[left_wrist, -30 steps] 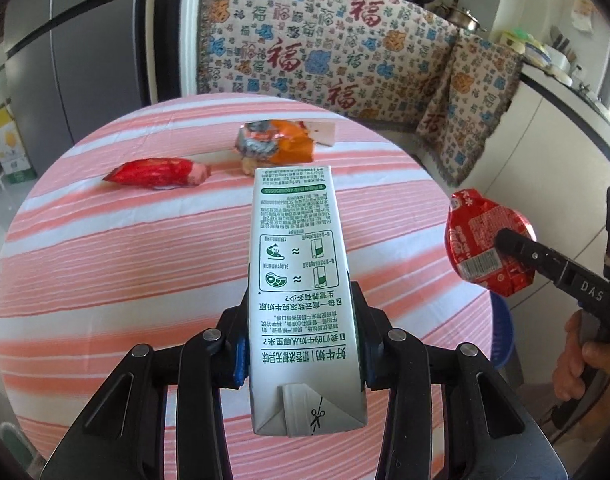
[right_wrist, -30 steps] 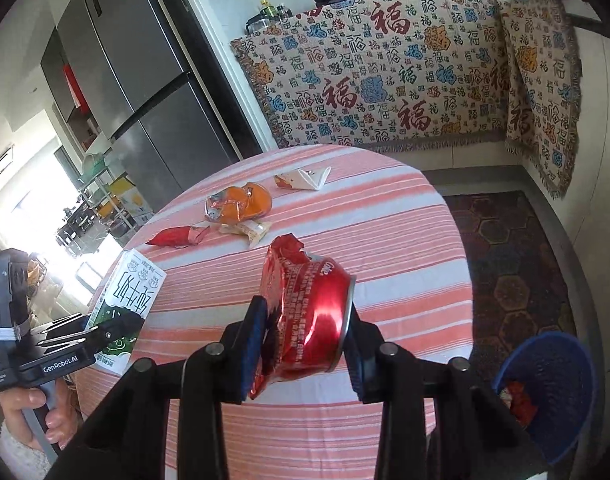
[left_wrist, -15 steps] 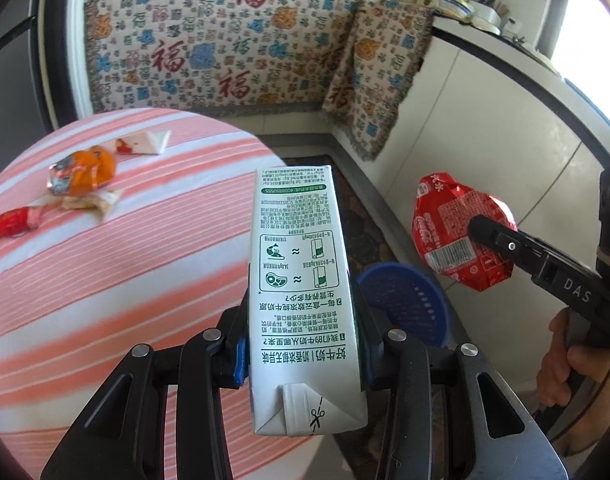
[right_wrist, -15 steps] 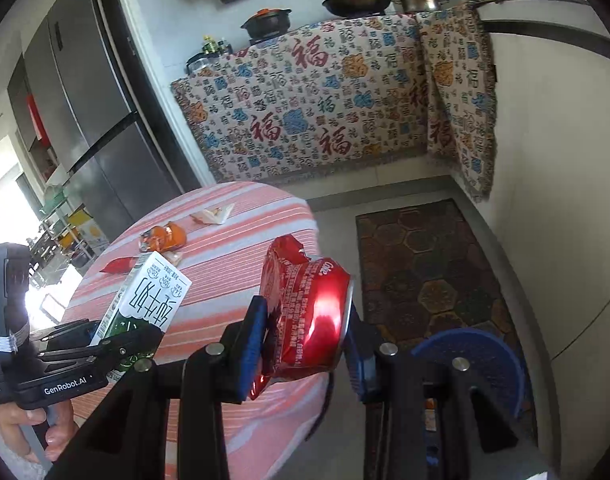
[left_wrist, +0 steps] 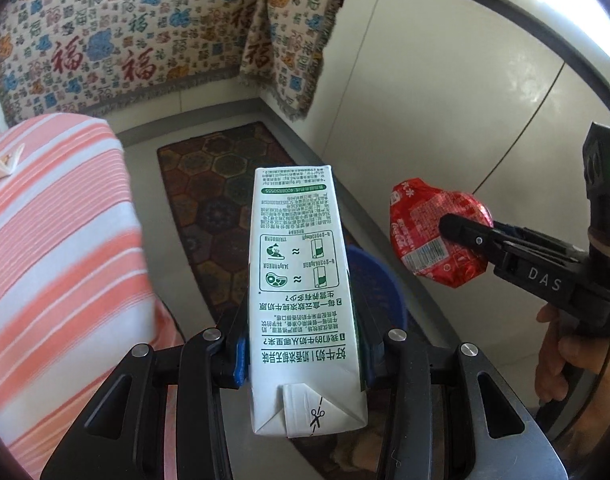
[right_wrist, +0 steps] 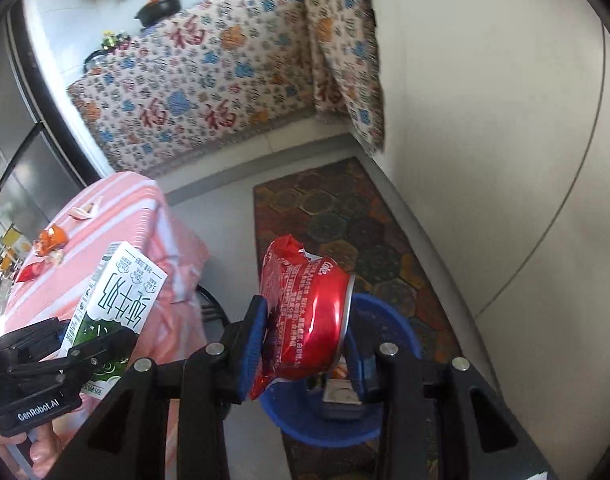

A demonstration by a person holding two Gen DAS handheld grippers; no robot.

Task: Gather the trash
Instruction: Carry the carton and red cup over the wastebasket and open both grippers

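My left gripper (left_wrist: 303, 354) is shut on a white and green milk carton (left_wrist: 301, 288), held above the floor beside the table. My right gripper (right_wrist: 305, 344) is shut on a crushed red cola can (right_wrist: 305, 312), held just above a blue bin (right_wrist: 325, 420) on the floor. The bin also shows in the left wrist view (left_wrist: 379, 288), behind the carton. The can (left_wrist: 433, 236) and right gripper (left_wrist: 465, 232) show at the right of the left wrist view. The carton (right_wrist: 117, 300) shows at the left of the right wrist view.
A round table with a pink striped cloth (right_wrist: 117, 216) stands to the left, with several wrappers (right_wrist: 51, 238) and a folded paper (left_wrist: 1, 164) on it. A patterned rug (right_wrist: 345, 220) lies on the floor. White cabinets (left_wrist: 445, 100) stand at the right.
Both grippers have swung right, away from the table top and toward the floor. The blue bin now sits right under the can and behind the carton.
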